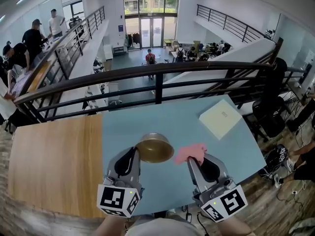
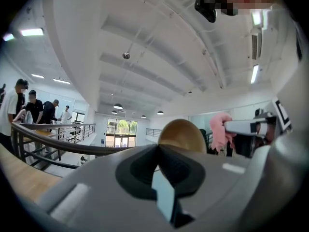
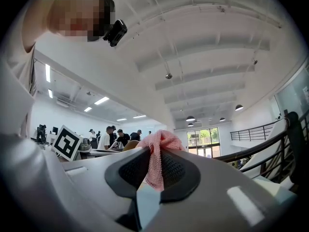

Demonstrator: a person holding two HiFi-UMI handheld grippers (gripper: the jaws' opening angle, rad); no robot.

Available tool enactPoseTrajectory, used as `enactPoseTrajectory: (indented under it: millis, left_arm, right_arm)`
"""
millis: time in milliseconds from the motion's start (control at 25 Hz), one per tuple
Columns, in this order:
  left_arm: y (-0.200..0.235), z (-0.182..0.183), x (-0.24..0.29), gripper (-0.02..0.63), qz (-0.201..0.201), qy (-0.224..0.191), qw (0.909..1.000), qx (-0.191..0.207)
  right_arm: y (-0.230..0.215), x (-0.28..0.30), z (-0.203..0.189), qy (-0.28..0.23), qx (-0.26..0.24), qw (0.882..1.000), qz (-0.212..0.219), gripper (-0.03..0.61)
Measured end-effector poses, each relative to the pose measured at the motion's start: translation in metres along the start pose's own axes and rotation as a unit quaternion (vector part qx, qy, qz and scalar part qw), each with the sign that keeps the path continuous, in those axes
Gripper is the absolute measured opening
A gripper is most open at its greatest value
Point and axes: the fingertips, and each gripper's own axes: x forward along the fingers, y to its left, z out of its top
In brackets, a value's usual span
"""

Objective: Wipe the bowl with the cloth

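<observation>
A brass-coloured metal bowl (image 1: 154, 148) hangs over the blue table (image 1: 187, 124), tipped up and held by its left rim. My left gripper (image 1: 136, 152) is shut on that rim; in the left gripper view the bowl (image 2: 182, 135) rises just beyond the closed jaws. My right gripper (image 1: 192, 160) is shut on a crumpled pink cloth (image 1: 191, 152) just right of the bowl and apart from it. The right gripper view has the cloth (image 3: 157, 151) pinched between the jaws and bunched above them. Both grippers point upward.
A white flat box (image 1: 220, 118) lies on the blue table at the back right. The table's left part is wood (image 1: 54, 161). A dark railing (image 1: 157, 73) runs behind the table, with a drop to a lower floor. People stand at the far left.
</observation>
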Motion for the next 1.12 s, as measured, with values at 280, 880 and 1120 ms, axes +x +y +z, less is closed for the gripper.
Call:
enactPoseTrajectory:
  millis: [280, 880, 1120]
  left_arm:
    - [-0.005, -0.01, -0.014, 0.005, 0.014, 0.003, 0.9998, -0.011]
    - [-0.016, -0.017, -0.008, 0.005, 0.015, 0.009, 0.9998, -0.002]
    - [-0.031, -0.01, -0.002, 0.005, 0.004, 0.001, 0.9998, 0.019]
  right_arm:
    - [0.019, -0.011, -0.021, 0.027, -0.005, 0.999, 0.022, 0.052]
    - [0.039, -0.007, -0.029, 0.035, 0.012, 0.998, 0.059, 0.052]
    - [0.048, 0.007, -0.03, 0.04, 0.013, 0.996, 0.075, 0.052]
